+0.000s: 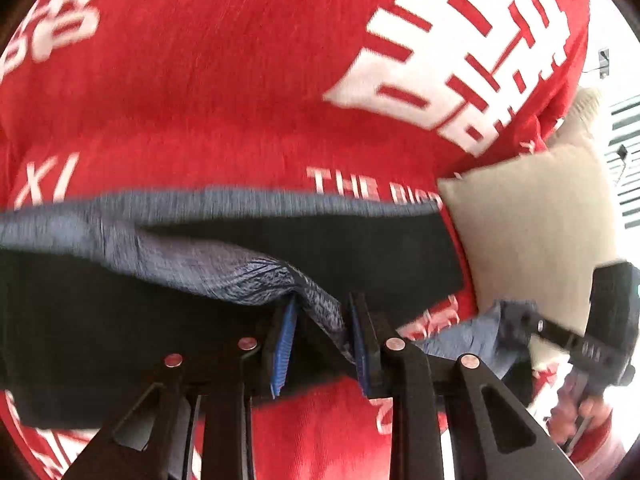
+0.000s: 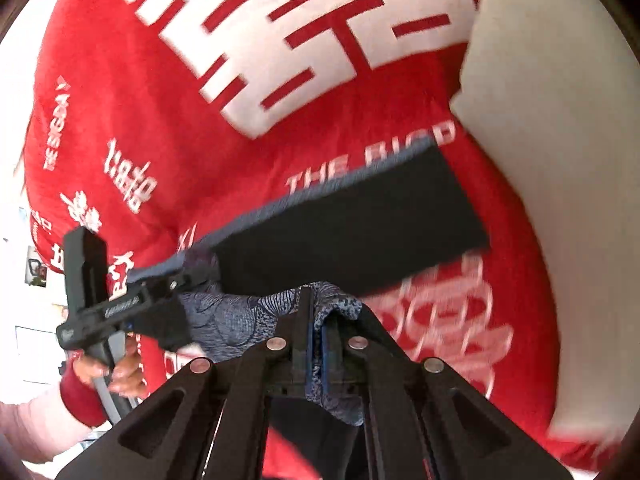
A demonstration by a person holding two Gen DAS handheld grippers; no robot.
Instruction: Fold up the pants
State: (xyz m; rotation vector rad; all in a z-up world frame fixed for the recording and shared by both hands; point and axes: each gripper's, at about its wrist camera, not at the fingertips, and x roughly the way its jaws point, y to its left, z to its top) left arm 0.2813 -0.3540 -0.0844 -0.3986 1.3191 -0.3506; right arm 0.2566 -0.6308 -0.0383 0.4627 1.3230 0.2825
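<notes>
The pants (image 1: 224,264) are dark with a blue-grey patterned waistband and lie across a red blanket. In the left wrist view my left gripper (image 1: 322,340) has its blue pads apart with a fold of the waistband draped between them, so its grip is unclear. My right gripper (image 1: 516,332) shows at the right edge holding blue fabric. In the right wrist view my right gripper (image 2: 316,340) is shut on the patterned waistband (image 2: 240,320). The dark pant leg (image 2: 360,232) stretches away from it. My left gripper (image 2: 176,280) shows at the left by the cloth.
A red blanket (image 1: 200,100) with white lettering covers the surface. A beige pillow (image 1: 532,232) lies at the right, also in the right wrist view (image 2: 540,100). A hand with a red cuff (image 2: 116,372) holds the left gripper's handle.
</notes>
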